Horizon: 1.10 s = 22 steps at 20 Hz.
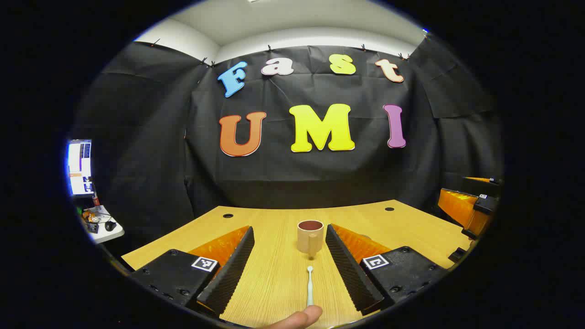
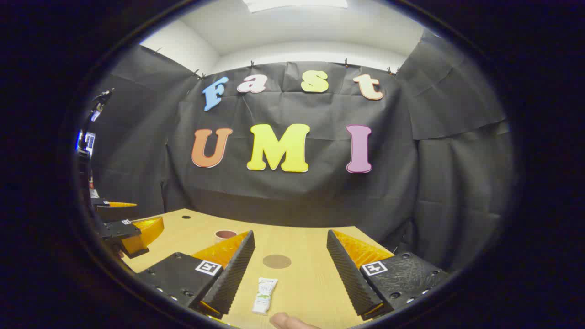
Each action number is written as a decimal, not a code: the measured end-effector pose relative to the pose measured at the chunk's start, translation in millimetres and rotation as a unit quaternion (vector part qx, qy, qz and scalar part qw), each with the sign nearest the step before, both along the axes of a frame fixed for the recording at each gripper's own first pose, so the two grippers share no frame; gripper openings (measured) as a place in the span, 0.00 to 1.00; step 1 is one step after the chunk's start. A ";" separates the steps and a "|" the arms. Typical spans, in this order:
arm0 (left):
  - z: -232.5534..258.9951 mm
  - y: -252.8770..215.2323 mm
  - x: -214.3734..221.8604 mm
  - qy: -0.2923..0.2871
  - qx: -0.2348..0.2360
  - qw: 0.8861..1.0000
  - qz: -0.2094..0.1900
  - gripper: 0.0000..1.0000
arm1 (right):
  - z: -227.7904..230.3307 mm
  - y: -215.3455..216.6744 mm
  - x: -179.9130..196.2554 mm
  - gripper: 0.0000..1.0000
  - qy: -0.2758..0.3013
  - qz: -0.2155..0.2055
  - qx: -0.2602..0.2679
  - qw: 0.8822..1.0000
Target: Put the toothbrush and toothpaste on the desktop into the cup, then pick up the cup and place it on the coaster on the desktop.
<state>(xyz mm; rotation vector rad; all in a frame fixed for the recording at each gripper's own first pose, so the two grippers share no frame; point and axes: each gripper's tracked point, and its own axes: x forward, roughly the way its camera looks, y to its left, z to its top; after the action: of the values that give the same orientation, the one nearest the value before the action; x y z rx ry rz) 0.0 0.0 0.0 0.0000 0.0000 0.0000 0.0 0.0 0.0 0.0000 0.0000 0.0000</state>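
Observation:
In the left gripper view a tan cup (image 1: 310,237) with a dark inside stands upright on the wooden desktop (image 1: 274,274), its handle toward me. A white toothbrush (image 1: 310,286) lies on the desk in front of it, between the fingers of my open left gripper (image 1: 292,267). In the right gripper view a white toothpaste tube (image 2: 265,289) lies between the fingers of my open right gripper (image 2: 288,269). Beyond it sits a round brown coaster (image 2: 277,261). The cup (image 2: 224,236) peeks out behind my own left finger. The left gripper (image 2: 125,230) hovers at the far left.
A fingertip (image 1: 301,317) shows at the bottom edge of the left gripper view, and another fingertip (image 2: 290,321) in the right gripper view. The right gripper (image 1: 470,208) hangs at the right of the left gripper view. A side table with a monitor (image 1: 81,168) stands left of the desk.

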 end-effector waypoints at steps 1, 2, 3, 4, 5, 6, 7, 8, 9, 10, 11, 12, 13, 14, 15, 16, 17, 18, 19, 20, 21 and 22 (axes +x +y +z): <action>-1.6 0.3 1.4 0.002 -0.002 1.000 0.000 0.99 | -0.8 0.0 -0.2 0.97 0.000 0.002 -0.001 1.000; -3.8 -0.3 -0.1 0.007 -0.005 1.000 -0.002 0.99 | -3.0 -1.8 0.9 0.95 0.003 0.002 -0.002 1.000; -6.3 -0.3 0.8 0.012 -0.007 1.000 -0.002 0.99 | -4.7 -2.6 1.8 0.95 0.005 0.004 -0.001 1.000; -8.5 0.3 2.3 0.016 -0.010 1.000 0.000 0.99 | -6.2 -4.3 3.0 0.95 0.007 0.004 0.002 1.000; -12.6 5.0 4.3 0.021 -0.013 1.000 0.007 0.99 | -12.3 -9.5 4.7 0.95 0.012 0.000 0.005 1.000; -16.2 9.0 7.6 0.024 -0.017 1.000 0.011 0.99 | -16.2 -11.2 6.1 0.95 0.016 0.000 0.006 1.000; -20.0 10.9 10.1 0.028 -0.021 0.999 0.011 0.99 | -21.9 -13.7 7.8 0.95 0.021 0.000 0.008 1.000; -24.0 13.6 11.0 0.034 -0.025 0.999 0.011 0.99 | -26.6 -16.7 9.0 0.95 0.026 -0.004 0.009 1.000; -29.2 16.7 11.5 0.040 -0.032 0.999 0.014 0.99 | -30.7 -19.2 11.4 0.95 0.032 -0.007 0.013 0.999; -33.5 18.0 13.0 0.047 -0.042 0.998 0.013 0.99 | -38.6 -17.9 13.4 0.95 0.043 -0.006 0.020 0.999; -34.6 19.6 13.9 0.048 -0.043 0.998 0.015 0.99 | -41.6 -18.4 14.7 0.95 0.048 -0.005 0.024 0.999; -37.4 21.1 15.1 0.050 -0.041 0.998 0.018 0.99 | -43.8 -18.2 16.2 0.97 0.052 -0.005 0.027 0.998; -39.3 21.2 15.8 0.052 -0.039 0.998 0.017 0.99 | -46.3 -18.0 17.4 0.97 0.055 -0.004 0.026 0.998; -41.9 20.4 16.9 0.054 -0.038 0.998 0.017 0.99 | -49.0 -16.0 17.9 0.95 0.058 -0.002 0.025 0.998; -43.6 19.7 16.8 0.056 -0.037 0.998 0.016 0.99 | -52.5 -12.9 19.3 0.95 0.062 0.003 0.025 0.998; -45.8 17.2 17.4 0.056 -0.035 0.998 0.014 0.99 | -56.3 -11.4 19.6 0.95 0.067 0.007 0.025 0.997; -46.4 15.7 17.7 0.056 -0.032 0.998 0.012 0.99 | -60.0 -10.9 20.0 0.97 0.072 0.009 0.026 0.997; -48.6 15.0 18.5 0.056 -0.030 0.998 0.011 0.99 | -62.3 -10.8 20.5 0.97 0.076 0.010 0.027 0.997; -51.4 11.6 19.0 0.058 -0.028 0.998 0.008 0.99 | -64.4 -12.0 20.4 0.95 0.079 0.011 0.029 0.996; -55.0 7.3 20.7 0.060 -0.027 0.998 0.003 0.99 | -65.8 -11.2 21.2 0.95 0.081 0.012 0.031 0.996; -59.8 3.0 22.7 0.065 -0.025 0.998 -0.001 0.99 | -69.3 -12.2 21.8 0.95 0.083 0.013 0.031 0.996; -66.1 2.2 24.6 0.069 -0.022 0.997 -0.001 0.99 | -71.8 -13.7 22.7 0.96 0.085 0.012 0.031 0.996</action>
<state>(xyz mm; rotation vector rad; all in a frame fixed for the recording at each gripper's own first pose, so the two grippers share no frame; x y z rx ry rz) 24.6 2.2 -66.1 -0.0439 0.1381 -0.0014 22.7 -13.7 -71.8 0.0620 0.1711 0.0242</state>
